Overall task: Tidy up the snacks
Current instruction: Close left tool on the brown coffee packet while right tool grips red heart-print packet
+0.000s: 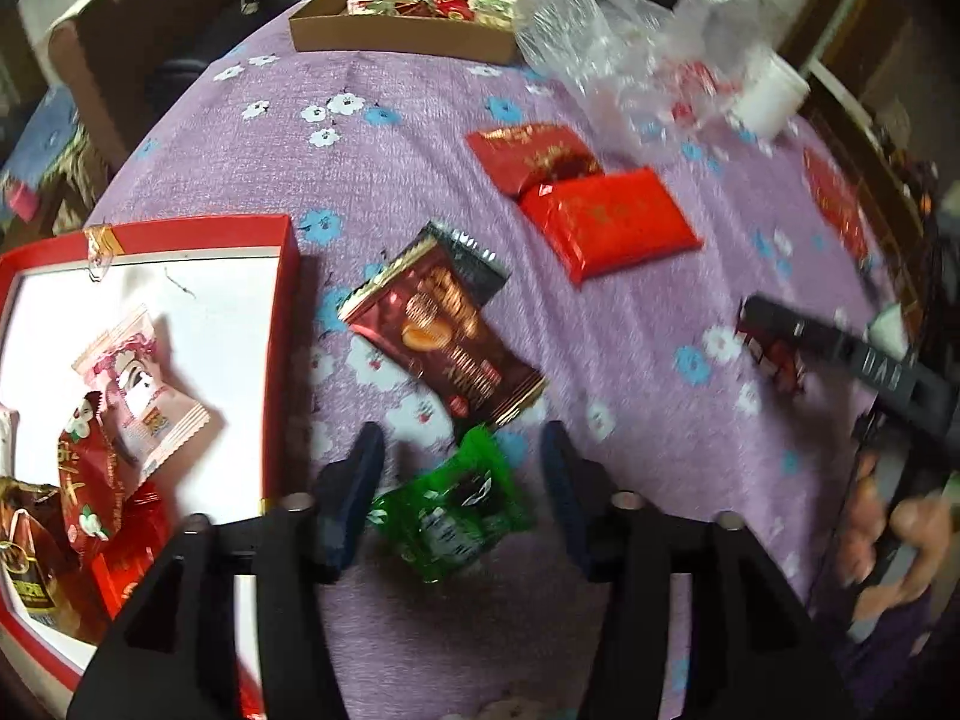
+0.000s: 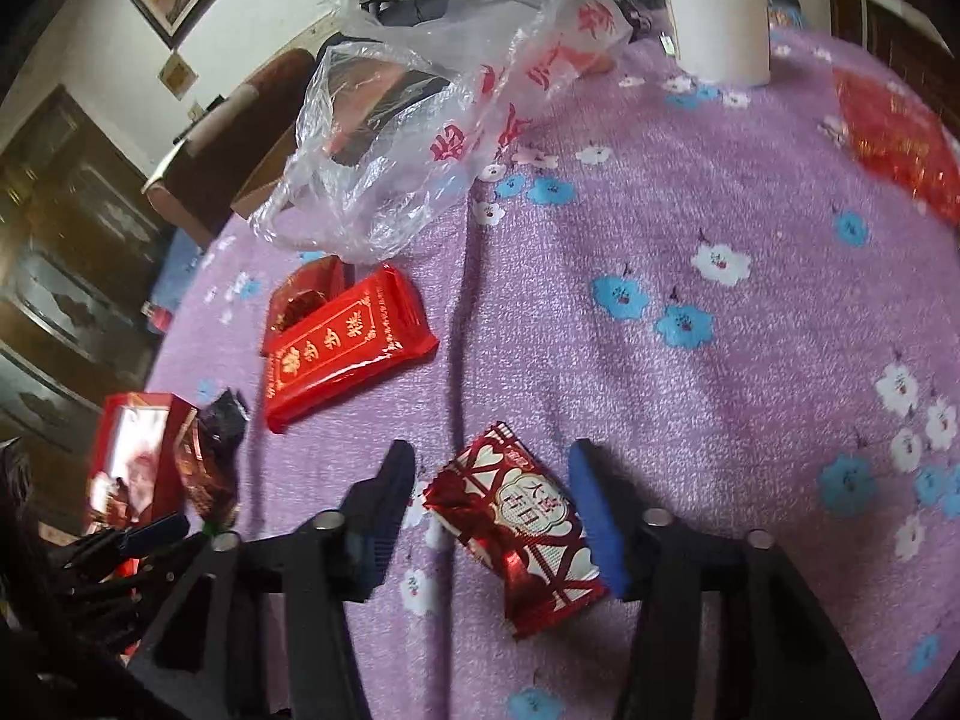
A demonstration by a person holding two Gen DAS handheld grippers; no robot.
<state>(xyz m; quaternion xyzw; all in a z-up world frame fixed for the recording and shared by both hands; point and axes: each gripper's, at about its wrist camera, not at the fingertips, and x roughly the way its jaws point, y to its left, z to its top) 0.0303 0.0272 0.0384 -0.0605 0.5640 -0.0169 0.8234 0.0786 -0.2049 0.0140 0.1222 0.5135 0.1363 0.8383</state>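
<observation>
the left gripper (image 1: 459, 483) pointed steeply down over a purple flowered cloth (image 1: 372, 180). a green snack packet (image 1: 456, 513) lay between its blue fingers (image 1: 354, 480). gaps showed on both sides of the packet, so the jaws stood released and the pads were not pressing on it. a dark red-brown biscuit packet (image 1: 447, 330) lay on the cloth just beyond the green one, its near corner close to it.

to the left sat a red-rimmed box (image 1: 282, 312) with a white floor. it held a pink packet (image 1: 141, 384), a red flowered packet (image 1: 90, 480) and further wrappers at the near edge, too cropped to identify. farther off lay two red packets (image 1: 606, 222), one overlapping the other. a brown cardboard tray (image 1: 402, 39) of mixed wrapped sweets stood at the far edge of the cloth.

the right gripper (image 2: 489, 498) straddled a red-and-white heart-patterned packet (image 2: 525, 531) lying on the cloth. its right pad was at the packet's edge; contact could not be confirmed. its left pad stood clearly apart, so the jaws were not clenched on the packet. in the left wrist view the right gripper appeared at the right edge, blurred, with fingers of a hand (image 1: 906, 528) around its handle.

a crumpled clear plastic bag (image 2: 420, 114) with red print lay at the far side. a white tub (image 2: 717, 24) stood upright beyond it. a red glittery item (image 2: 900, 138) lay at the right edge, blurred.
</observation>
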